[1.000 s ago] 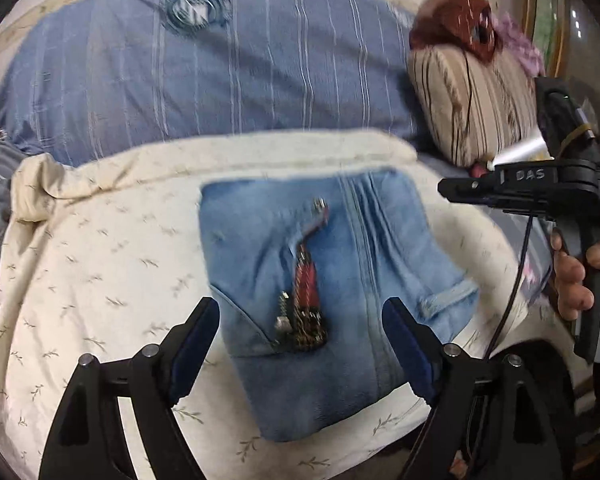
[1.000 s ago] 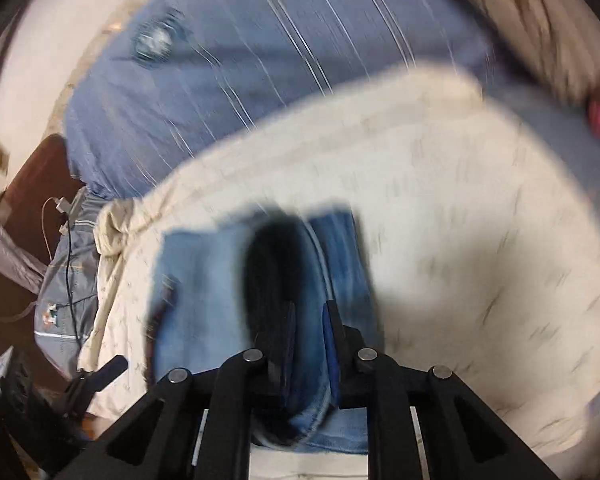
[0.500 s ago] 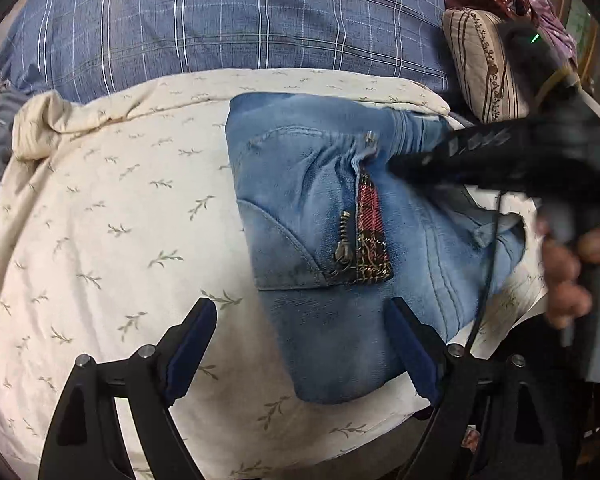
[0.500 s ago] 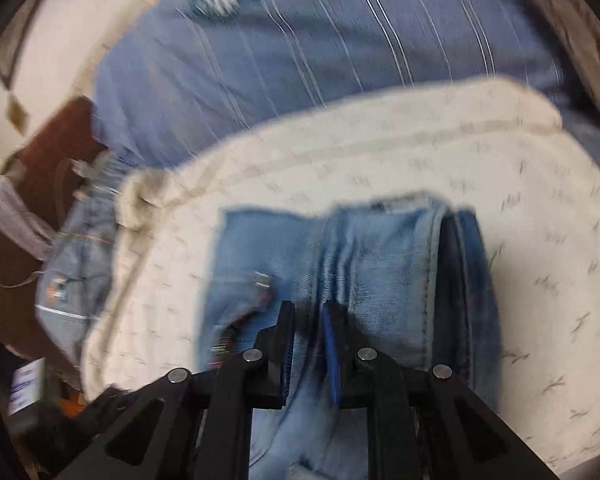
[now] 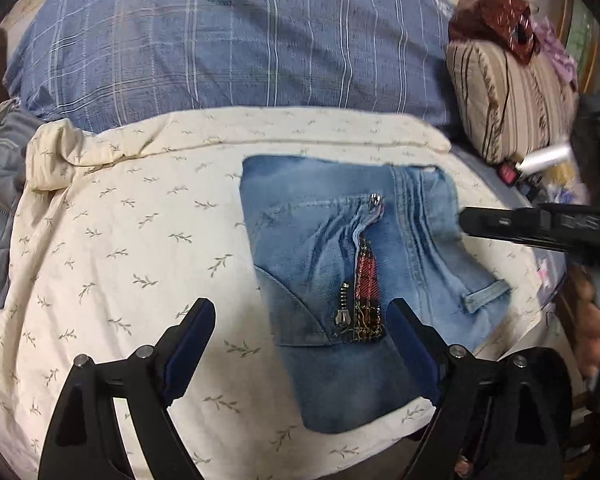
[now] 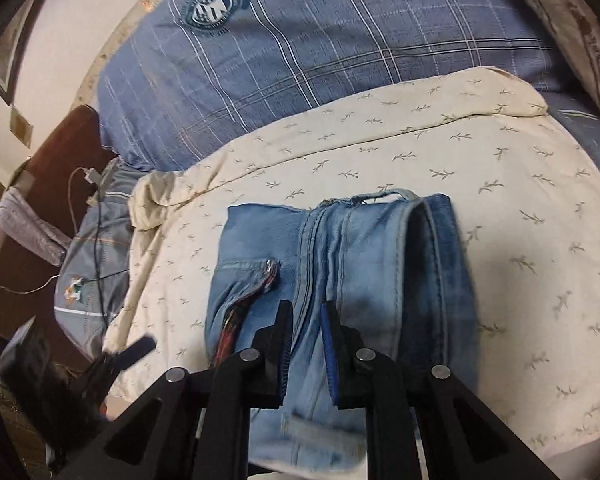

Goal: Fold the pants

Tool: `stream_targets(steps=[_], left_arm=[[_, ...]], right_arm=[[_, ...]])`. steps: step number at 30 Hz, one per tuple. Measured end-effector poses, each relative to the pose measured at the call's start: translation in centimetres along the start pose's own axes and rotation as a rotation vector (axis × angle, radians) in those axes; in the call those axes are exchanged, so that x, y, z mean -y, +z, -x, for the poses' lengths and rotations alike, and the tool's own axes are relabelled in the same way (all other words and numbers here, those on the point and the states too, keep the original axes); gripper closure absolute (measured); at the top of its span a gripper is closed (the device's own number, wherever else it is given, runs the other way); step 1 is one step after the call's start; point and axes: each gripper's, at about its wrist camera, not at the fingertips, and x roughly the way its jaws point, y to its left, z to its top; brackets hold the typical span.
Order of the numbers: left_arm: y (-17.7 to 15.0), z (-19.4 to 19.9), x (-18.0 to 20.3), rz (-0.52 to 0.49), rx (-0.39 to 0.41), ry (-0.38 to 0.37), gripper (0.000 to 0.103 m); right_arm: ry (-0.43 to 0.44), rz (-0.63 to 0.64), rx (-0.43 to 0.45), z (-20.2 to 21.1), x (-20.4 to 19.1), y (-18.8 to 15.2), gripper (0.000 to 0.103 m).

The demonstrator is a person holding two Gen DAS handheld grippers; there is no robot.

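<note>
Now, from your left wrist view, the pants (image 5: 348,280) lie as a compact denim packet on the cream leaf-print sheet (image 5: 120,240) of the bed, pocket side up, with the zipper pull (image 5: 342,312) and a plaid patch (image 5: 366,280) showing. Your left gripper (image 5: 300,344) hovers with its jaws wide apart and nothing between the pads; its right pad sits over the packet's near edge, but you cannot tell whether it touches. The right gripper (image 5: 466,222) reaches in from the right, its tip at the packet's far right edge. By the look of it, the folding is close to done, and this is the tidying stage. From your right wrist view, the right gripper (image 6: 304,320) has its jaws drawn nearly together, a sliver of denim visible in the gap, though no fold looks pinched between them. The thick rolled edge (image 6: 432,264) lies on the right, and a belt loop (image 6: 384,194) sticks out at the far end. The blue plaid pillow (image 6: 320,60) lies well beyond. Your next move likely calls for pressing the packet flat or squaring its edges; to lift, you would need to open those jaws first.
</note>
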Motion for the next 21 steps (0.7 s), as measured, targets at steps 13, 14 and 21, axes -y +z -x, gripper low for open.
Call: stream_targets(steps=[13,14,21], left_arm=[[-1.3,-3.9,-0.3,0.085,-0.156,-0.044,0.01],[-1.3,-3.5,-0.3,0.084,-0.143,-0.04,0.01],[0.0,2.9,-1.5,0.103,0.041,0.006,0.01]], right_arm=[[-0.04,-0.102,-0.12,-4.4,3.2,-3.2,0.085],[-0.037,-0.096,-0.121,-4.2,3.1,-3.1,0.085],[0.003,-0.056,0.018,0.8,2.4,-1.3,0.085]])
